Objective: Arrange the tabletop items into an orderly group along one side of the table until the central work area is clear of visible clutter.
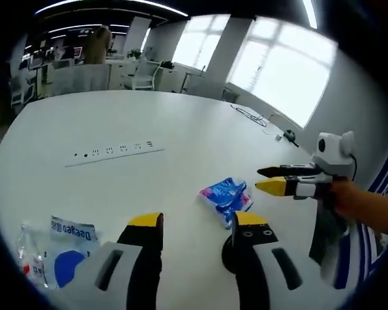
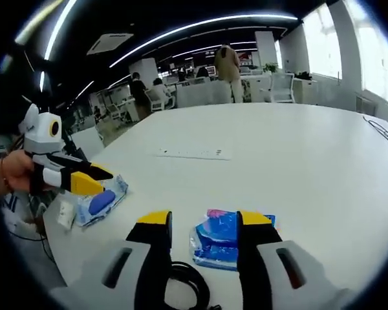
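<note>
A blue and pink packet [image 1: 226, 197] lies on the white table [image 1: 149, 123], just ahead of my left gripper [image 1: 197, 223], which is open and holds nothing. The right gripper [image 1: 264, 180] comes in from the right, a little beyond that packet. In the right gripper view the same packet [image 2: 223, 239] lies on the table in line with the gap of my open right gripper [image 2: 205, 219]. A clear packet with a blue label [image 1: 68, 248] lies to the left. In the right gripper view, the left gripper [image 2: 94, 179] hovers over this clear packet [image 2: 100, 203].
A coiled black cable [image 2: 187, 287] lies by the near table edge [image 2: 58, 245], beside the blue and pink packet. A socket strip [image 1: 113, 152] is set into the table's middle. A thin cable [image 2: 383, 132] lies at the far side. People and chairs stand beyond the table.
</note>
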The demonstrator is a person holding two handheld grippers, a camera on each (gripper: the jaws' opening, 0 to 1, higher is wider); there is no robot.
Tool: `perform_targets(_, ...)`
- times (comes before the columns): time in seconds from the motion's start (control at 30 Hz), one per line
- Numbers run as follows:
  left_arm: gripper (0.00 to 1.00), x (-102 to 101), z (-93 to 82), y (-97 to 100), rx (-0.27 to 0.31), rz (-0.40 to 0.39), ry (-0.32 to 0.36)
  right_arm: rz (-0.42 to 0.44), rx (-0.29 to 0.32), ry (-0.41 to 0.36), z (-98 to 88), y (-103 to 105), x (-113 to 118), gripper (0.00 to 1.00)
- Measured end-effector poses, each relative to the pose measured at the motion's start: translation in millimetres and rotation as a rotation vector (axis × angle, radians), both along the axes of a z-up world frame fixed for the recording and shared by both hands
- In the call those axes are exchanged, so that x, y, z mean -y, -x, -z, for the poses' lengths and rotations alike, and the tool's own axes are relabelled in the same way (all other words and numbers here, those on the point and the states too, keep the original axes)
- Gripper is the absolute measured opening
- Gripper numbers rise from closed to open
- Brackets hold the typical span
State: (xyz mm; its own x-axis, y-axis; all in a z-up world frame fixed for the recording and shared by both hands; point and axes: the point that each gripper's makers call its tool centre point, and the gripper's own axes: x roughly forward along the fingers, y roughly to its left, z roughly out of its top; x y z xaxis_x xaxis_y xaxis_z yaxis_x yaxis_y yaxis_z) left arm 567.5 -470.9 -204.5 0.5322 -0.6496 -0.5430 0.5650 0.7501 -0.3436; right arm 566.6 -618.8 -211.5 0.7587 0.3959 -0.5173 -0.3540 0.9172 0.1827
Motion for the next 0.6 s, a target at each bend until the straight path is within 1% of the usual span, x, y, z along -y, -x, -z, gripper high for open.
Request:
perform_targets(0.27, 0.42, -34, -11.5, 11.8, 0.023, -0.053, -0.008, -0.066, 0.029, -0.005, -18.5, 0, -40, 0.39)
perform_targets(0.37, 0.42, -48, -17.3, 14.9, 0.031, -0.083, -0.004, -0.089, 0.041, -0.005, -24.3, 0, -52, 0.4)
perform_targets(0.4, 0.43, -54, -20.0, 16.2, 0.038, -0.095, -0.004, -0.102, 0.046, -0.008, -27.6, 1, -60, 0.4)
perform_targets(0.6, 0.44, -81, -28.2, 24.7, 0.049, -0.14, -0.005, -0.143, 0.056, -0.006, -34.1, 5, -81, 0.41)
